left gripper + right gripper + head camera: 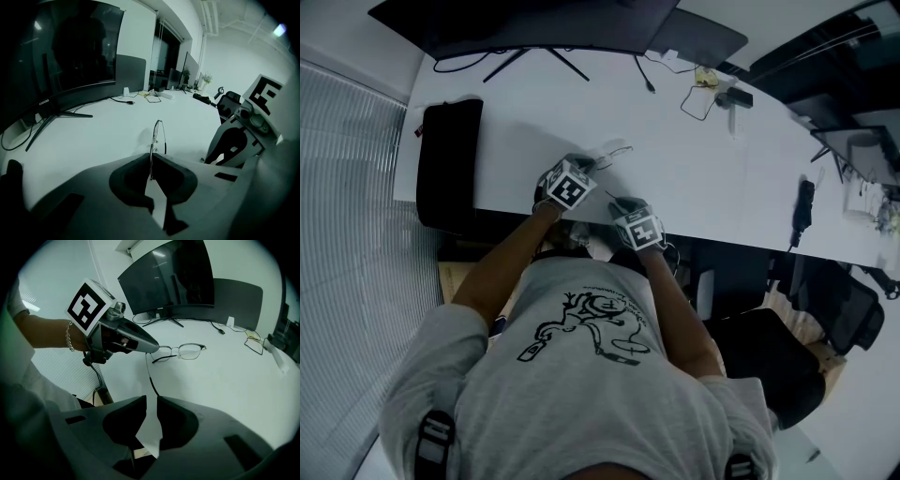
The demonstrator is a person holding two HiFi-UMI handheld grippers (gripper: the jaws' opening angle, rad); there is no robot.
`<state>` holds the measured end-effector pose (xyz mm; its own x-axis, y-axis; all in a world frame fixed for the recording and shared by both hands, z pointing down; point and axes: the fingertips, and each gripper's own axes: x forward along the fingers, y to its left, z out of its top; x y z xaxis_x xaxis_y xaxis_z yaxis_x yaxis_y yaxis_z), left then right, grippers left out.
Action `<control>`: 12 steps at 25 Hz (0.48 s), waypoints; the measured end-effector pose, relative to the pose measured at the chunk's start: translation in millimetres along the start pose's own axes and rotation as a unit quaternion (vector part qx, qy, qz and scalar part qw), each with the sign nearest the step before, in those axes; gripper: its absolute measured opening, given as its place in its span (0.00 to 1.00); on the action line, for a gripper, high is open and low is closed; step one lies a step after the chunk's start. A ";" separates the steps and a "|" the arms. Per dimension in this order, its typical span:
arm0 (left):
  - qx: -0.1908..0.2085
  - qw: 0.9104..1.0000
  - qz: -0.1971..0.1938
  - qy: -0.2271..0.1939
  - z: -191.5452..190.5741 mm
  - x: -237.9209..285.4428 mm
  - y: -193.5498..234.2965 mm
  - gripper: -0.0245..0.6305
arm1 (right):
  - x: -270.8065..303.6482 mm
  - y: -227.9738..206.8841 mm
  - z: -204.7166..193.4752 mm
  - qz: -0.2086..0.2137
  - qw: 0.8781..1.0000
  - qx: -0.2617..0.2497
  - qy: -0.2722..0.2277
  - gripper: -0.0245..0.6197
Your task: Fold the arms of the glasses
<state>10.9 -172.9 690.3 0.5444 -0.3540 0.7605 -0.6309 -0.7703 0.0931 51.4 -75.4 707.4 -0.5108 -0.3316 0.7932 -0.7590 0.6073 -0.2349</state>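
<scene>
While glasses (187, 351) sit near desk (694, 178) front edge | left gripper (151, 164) fingers pinch frame end | right gripper (150, 401) fingers slightly apart, unfolded arm (147, 371) tip just at their gap

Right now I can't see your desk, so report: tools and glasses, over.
Left tool shut on glasses frame. Right tool open, tip of unfolded arm at its mouth. Nothing in the way.
</scene>
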 end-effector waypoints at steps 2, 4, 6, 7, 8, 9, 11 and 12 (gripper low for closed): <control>0.002 1.000 -0.002 0.002 -2.1 0.2 0.4 0.09 | -0.1 -3.2 -2.4 -0.005 1.000 0.007 0.008 0.16; 0.002 1.000 -0.004 0.002 -4.4 0.3 1.0 0.09 | 3.5 -6.8 -8.9 -0.010 1.000 0.014 0.017 0.16; 0.003 1.000 -0.006 0.001 -5.2 -0.6 1.1 0.09 | 2.3 -6.7 -6.0 -0.012 1.000 0.014 0.018 0.16; 0.003 1.000 -0.008 0.000 -4.5 -1.8 0.7 0.09 | -2.3 -4.9 0.5 -0.013 1.000 0.013 0.017 0.16; 0.004 1.000 -0.010 -0.001 -3.6 -3.1 0.3 0.09 | -4.5 -4.6 4.2 -0.015 1.000 0.013 0.016 0.16; 0.004 1.000 -0.012 0.000 -3.5 -3.8 0.0 0.09 | -4.9 -5.3 5.6 -0.016 1.000 0.015 0.015 0.16; 0.005 1.000 -0.014 0.003 -6.5 -3.4 0.0 0.09 | -6.7 -5.8 8.7 -0.019 1.000 0.018 0.014 0.16; 0.006 1.000 -0.015 0.004 -8.4 -3.0 0.4 0.09 | -6.0 -6.5 8.8 -0.020 1.000 0.020 0.013 0.16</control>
<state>4.4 -167.8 693.4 0.5586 -0.3274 0.7621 -0.6084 -0.7862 0.1081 55.9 -83.7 699.2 -0.4692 -0.3364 0.8165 -0.7950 0.5635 -0.2247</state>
